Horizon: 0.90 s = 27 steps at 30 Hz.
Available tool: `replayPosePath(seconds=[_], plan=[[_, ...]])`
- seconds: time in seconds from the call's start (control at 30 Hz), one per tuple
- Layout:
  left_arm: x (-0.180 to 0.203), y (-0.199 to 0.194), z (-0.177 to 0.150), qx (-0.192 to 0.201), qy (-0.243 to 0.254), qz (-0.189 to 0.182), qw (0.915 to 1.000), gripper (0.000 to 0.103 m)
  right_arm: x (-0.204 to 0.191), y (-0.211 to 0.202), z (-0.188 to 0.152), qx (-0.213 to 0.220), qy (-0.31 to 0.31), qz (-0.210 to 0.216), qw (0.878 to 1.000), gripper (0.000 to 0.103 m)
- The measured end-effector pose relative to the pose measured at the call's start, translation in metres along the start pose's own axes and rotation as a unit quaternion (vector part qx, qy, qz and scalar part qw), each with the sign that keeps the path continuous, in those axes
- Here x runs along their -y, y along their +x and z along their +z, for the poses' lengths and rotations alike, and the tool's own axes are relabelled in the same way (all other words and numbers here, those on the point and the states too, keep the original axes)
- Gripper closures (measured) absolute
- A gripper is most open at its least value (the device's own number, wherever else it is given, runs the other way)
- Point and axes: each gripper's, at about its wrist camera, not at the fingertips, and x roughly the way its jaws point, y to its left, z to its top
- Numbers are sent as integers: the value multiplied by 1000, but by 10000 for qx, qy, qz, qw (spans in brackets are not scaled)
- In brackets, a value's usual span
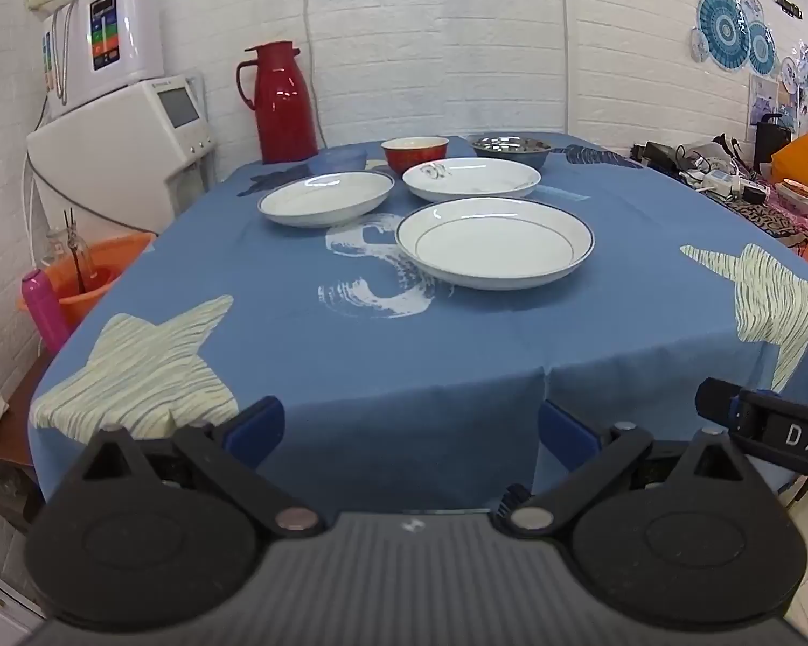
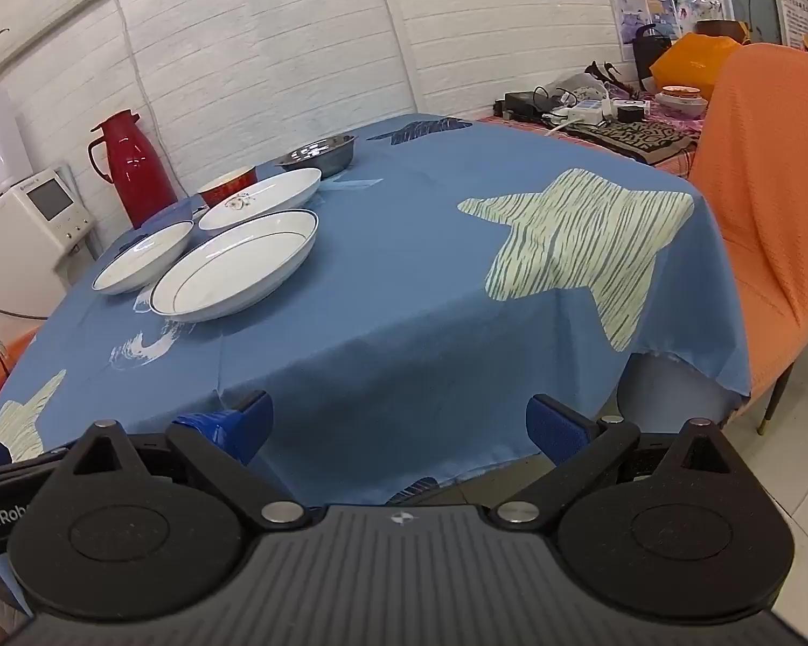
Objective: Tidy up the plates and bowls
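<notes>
Blue cloth printed with pale striped stars (image 1: 350, 334) covers the table, and I hold both claws short of its near edge, over the hanging drape. Farthest left stands a tall red thermos jug (image 1: 281, 102), with a small translucent blue bowl (image 1: 339, 160) just beside its base. Next comes a white plate with a dark rim line (image 1: 326, 198), and behind it a red bowl with a cream inside (image 1: 415, 153). Right of those, a white plate with a small flower print (image 1: 471, 178) sits in front of a shiny steel bowl (image 1: 509, 148). Nearest me lies the largest white plate with a thin blue rim (image 1: 494, 242). My left claw (image 1: 410, 422) is spread wide and empty. My right claw (image 2: 398, 420) is likewise wide, gripping nothing. An orange-draped chair (image 2: 770, 204) stands at the far right.
</notes>
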Motion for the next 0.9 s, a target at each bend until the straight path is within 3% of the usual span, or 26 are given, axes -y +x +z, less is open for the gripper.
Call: replayPosePath(seconds=[0.9], plan=[[2, -3, 0, 138, 35, -205, 9997, 3, -2, 2, -2, -92, -27, 42, 9999, 15]])
